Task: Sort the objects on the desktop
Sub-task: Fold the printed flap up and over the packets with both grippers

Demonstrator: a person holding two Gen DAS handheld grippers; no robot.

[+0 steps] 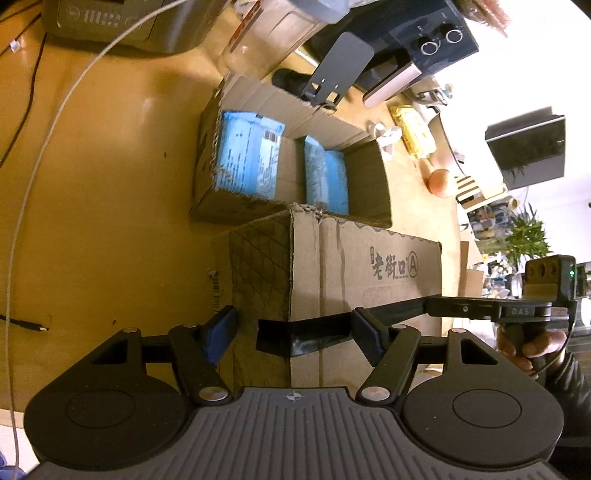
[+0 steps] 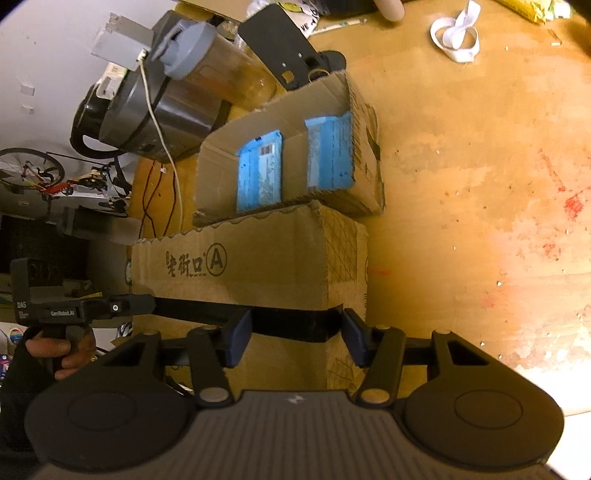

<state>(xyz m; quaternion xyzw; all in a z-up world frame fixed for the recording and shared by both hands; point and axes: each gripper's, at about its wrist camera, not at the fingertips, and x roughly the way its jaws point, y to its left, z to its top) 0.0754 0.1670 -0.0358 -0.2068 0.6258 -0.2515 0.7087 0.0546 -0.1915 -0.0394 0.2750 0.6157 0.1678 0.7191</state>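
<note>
A shut cardboard box (image 1: pixel 351 266) with printed characters, a circled A and a black tape band lies on the wooden table, just in front of an open carton. My left gripper (image 1: pixel 293 332) is shut on the box's left corner, with a blue pad (image 1: pixel 221 334) against the cross-hatched side. My right gripper (image 2: pixel 295 336) is shut on the other corner of the same box (image 2: pixel 258 266), its pads on either side of the tape. A hand (image 1: pixel 532 347) holds the right gripper's handle. Behind it, the open carton (image 1: pixel 207 147) holds two blue packs (image 1: pixel 247 155) (image 1: pixel 325 177).
Behind the carton stand a clear bottle (image 1: pixel 266 37), a black metal stand (image 1: pixel 340 66) and a grey appliance (image 1: pixel 122 22). A white cable (image 1: pixel 37 147) curves over the table at left. An orange ball (image 1: pixel 439 182) and a yellow pack (image 1: pixel 413 129) lie to the right. A white strap (image 2: pixel 458 37) lies on bare wood.
</note>
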